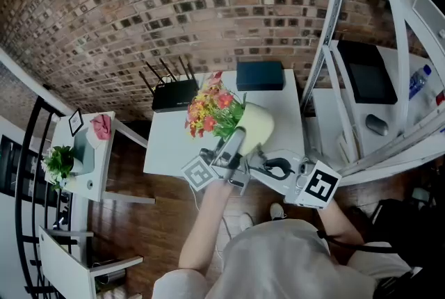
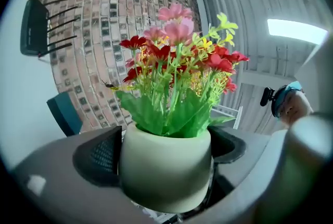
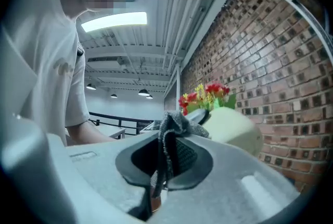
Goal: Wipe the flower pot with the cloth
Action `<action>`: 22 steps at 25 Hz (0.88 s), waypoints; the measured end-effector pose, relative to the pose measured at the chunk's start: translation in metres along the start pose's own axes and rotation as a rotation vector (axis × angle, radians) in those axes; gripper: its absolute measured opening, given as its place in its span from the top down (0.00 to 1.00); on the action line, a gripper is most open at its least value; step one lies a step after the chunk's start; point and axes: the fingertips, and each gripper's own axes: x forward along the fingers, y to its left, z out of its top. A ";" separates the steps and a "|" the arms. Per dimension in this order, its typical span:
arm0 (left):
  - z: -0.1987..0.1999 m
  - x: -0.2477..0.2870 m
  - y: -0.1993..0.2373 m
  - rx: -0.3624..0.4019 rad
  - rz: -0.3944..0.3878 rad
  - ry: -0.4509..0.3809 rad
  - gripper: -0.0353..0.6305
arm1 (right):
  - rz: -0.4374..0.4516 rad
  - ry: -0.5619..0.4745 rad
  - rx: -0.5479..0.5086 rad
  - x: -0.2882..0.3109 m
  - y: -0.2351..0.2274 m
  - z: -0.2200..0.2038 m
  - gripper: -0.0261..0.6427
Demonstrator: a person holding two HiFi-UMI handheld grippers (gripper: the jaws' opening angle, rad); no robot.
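A pale yellow-green flower pot (image 1: 256, 125) with red, pink and yellow artificial flowers (image 1: 211, 108) is held tilted above the white table (image 1: 170, 144). My left gripper (image 1: 240, 141) is shut on the pot (image 2: 164, 176), its dark pads (image 2: 101, 155) pressing on both sides. My right gripper (image 1: 268, 165) comes in from the right, just below the pot. It is shut on a grey cloth (image 3: 174, 132) that bunches between its jaws and hangs down. In the right gripper view the pot (image 3: 234, 129) lies close beyond the cloth; whether they touch I cannot tell.
A black router (image 1: 174, 92) and a dark blue box (image 1: 259, 75) sit at the table's far edge by the brick wall. A white metal frame (image 1: 332, 33) and a desk with a monitor (image 1: 365, 71) stand at the right. A small side table (image 1: 87, 165) with a plant is at left.
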 end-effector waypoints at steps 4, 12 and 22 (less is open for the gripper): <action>-0.018 -0.003 -0.006 0.021 -0.033 0.058 0.14 | -0.121 -0.077 -0.016 -0.021 -0.029 0.029 0.96; -0.033 -0.002 -0.033 0.015 -0.137 0.143 0.14 | -0.403 -0.104 0.079 -0.073 -0.119 0.023 0.96; -0.026 0.014 -0.053 -0.289 -0.248 0.032 0.14 | -0.314 -0.067 0.312 -0.051 -0.104 -0.063 0.96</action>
